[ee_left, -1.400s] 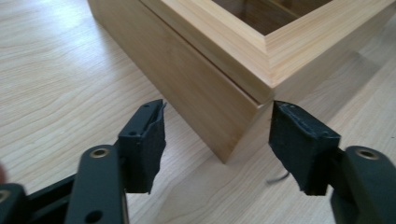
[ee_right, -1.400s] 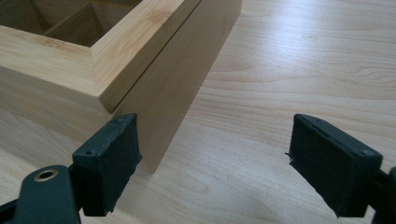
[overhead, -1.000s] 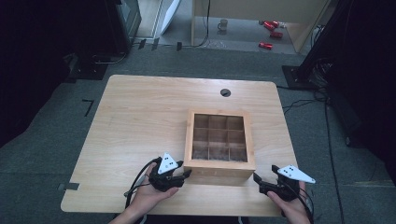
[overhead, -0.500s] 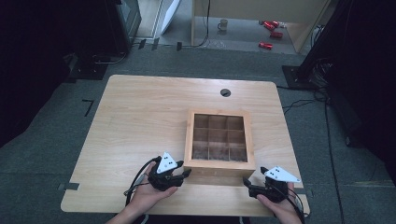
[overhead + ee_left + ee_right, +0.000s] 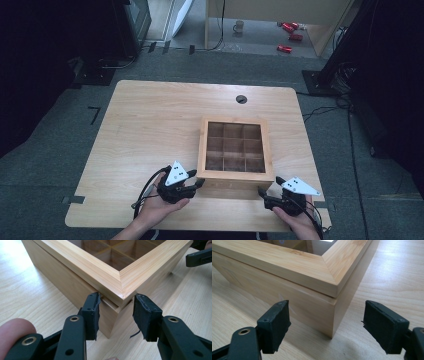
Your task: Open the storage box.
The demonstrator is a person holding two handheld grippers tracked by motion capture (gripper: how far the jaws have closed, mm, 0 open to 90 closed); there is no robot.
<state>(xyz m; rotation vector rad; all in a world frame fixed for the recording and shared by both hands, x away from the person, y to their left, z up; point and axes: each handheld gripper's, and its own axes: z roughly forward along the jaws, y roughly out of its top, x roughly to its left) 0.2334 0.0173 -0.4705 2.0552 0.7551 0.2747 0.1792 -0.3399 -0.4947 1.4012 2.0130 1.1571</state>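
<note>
A wooden box (image 5: 234, 174) with a framed glass lid over a grid of compartments stands on the table's near right part. My left gripper (image 5: 198, 179) is at its near left corner. In the left gripper view the pads (image 5: 94, 315) press on both sides of that corner of the box (image 5: 75, 282), just under the lid; these jaws have just been closing. My right gripper (image 5: 262, 192) is at the near right corner. Its jaws (image 5: 325, 325) stand wide on either side of the box corner (image 5: 307, 305) without touching it, and have just been closing.
The light wooden table (image 5: 150, 125) has a round cable hole (image 5: 241, 99) at its far side. The right gripper's black jaws (image 5: 200, 257) show beyond the box in the left gripper view. Red cans (image 5: 287, 48) and cables lie on the grey floor behind.
My right hand has slid left along the table's near edge until its jaws reach the box's near right corner. The left hand has stayed at the near left corner.
</note>
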